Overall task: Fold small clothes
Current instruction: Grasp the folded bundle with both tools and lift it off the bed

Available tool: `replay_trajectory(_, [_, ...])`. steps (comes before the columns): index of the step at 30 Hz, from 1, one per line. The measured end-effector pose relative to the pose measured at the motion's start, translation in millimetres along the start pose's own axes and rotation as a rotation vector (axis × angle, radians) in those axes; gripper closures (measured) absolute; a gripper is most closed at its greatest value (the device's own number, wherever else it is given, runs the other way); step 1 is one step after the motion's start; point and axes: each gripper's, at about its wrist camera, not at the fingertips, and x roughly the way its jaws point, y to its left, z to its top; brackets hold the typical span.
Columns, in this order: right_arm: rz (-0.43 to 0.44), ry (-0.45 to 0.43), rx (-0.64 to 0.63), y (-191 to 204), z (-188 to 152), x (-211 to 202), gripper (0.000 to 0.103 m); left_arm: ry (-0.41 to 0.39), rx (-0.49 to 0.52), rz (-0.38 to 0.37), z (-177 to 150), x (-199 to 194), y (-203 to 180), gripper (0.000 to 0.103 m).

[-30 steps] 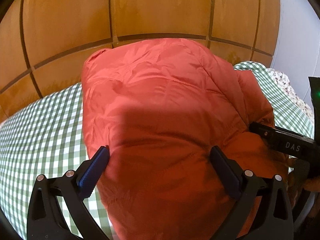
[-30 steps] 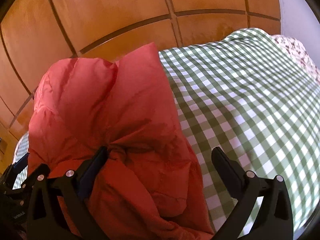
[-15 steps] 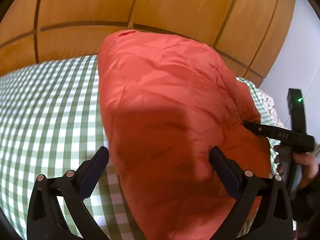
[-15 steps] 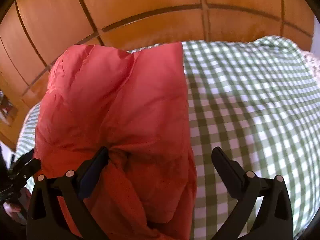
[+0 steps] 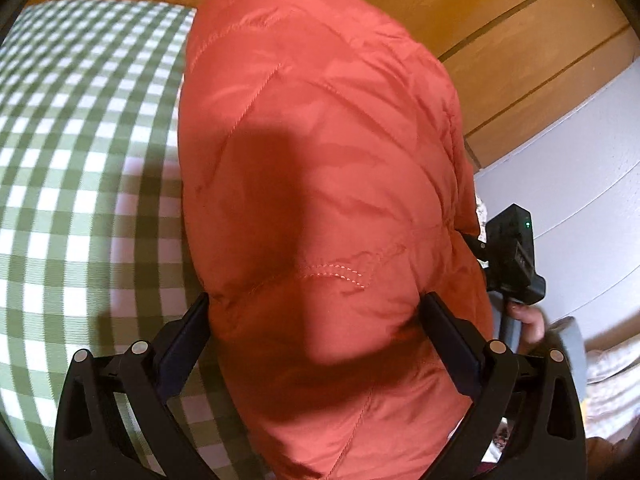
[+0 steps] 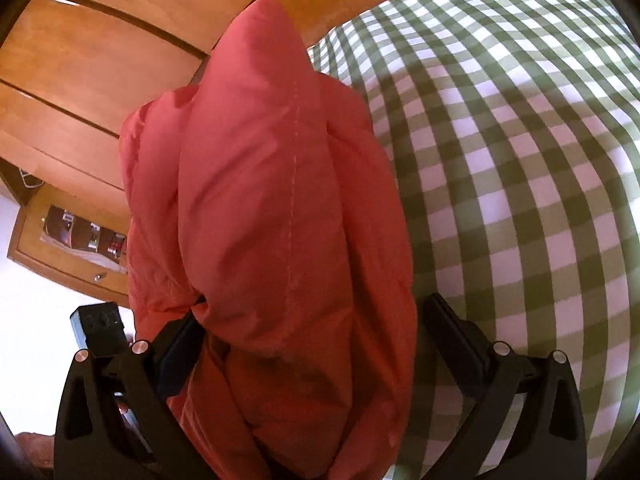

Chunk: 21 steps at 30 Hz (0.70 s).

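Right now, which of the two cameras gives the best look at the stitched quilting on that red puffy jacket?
The left wrist view: the red jacket faces it broadly, with quilting seams and a curved stitched line clear. The right wrist view shows the red jacket bunched edge-on, with only one faint seam.

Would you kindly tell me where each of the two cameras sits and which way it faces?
Left wrist: sits on the left tool, looking along its fingers at the red padded garment on the checked cloth; the right tool and a hand show at right.
Right wrist: sits on the right tool, facing the same garment's folded edge, with wooden panels behind.
Shared: garment, checked cloth, panels.
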Motion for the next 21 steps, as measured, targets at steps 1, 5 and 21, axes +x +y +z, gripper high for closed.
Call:
replay_trajectory(1, [0.003,0.000,-0.004,-1,1,1,0.002,0.004,-0.006,-0.009,-1,0,1,0.003])
replay_trajectory(5, [0.022,-0.007,-0.006,1,0,8,0.002,0.018,-0.012,-0.039,-4,0,1,0.003])
replay_trajectory(21, [0.086,-0.036,-0.030,63,-73,50,0.002,0.085,0.091,-0.058,-3,-33,-1,0.003])
